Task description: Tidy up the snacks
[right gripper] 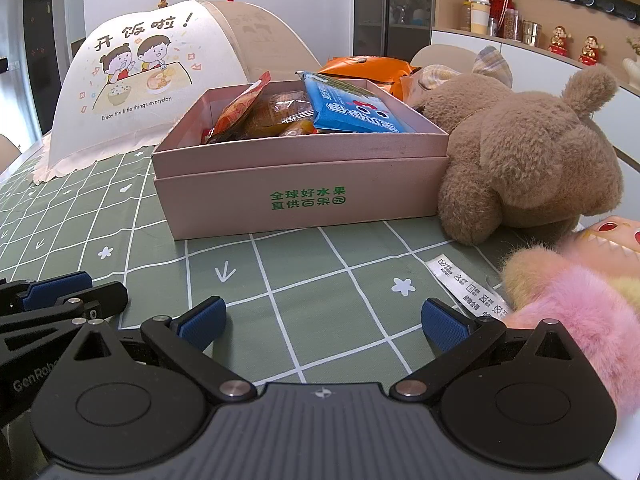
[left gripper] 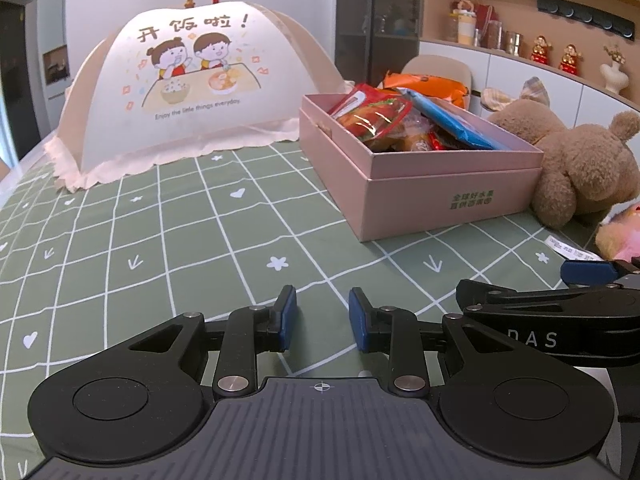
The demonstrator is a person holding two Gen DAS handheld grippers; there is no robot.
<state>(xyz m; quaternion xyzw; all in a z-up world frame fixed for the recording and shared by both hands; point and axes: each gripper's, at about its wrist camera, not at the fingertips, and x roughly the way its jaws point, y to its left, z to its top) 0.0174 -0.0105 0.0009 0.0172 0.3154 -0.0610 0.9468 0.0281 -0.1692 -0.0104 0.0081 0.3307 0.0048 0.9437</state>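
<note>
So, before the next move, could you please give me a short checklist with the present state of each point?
1. Left gripper empty, fingers apart with nothing between them: ok.
2. Right gripper empty, fingers wide apart: ok.
3. Pink box open, top uncovered: ok.
4. Snacks inside the box, such as the blue packet and the red packet: ok.
5. Orange bag inside the box: cannot tell, it shows only behind the far wall.
6. Room beside the box: not ok, the brown plush bear lies against its right side.
</note>
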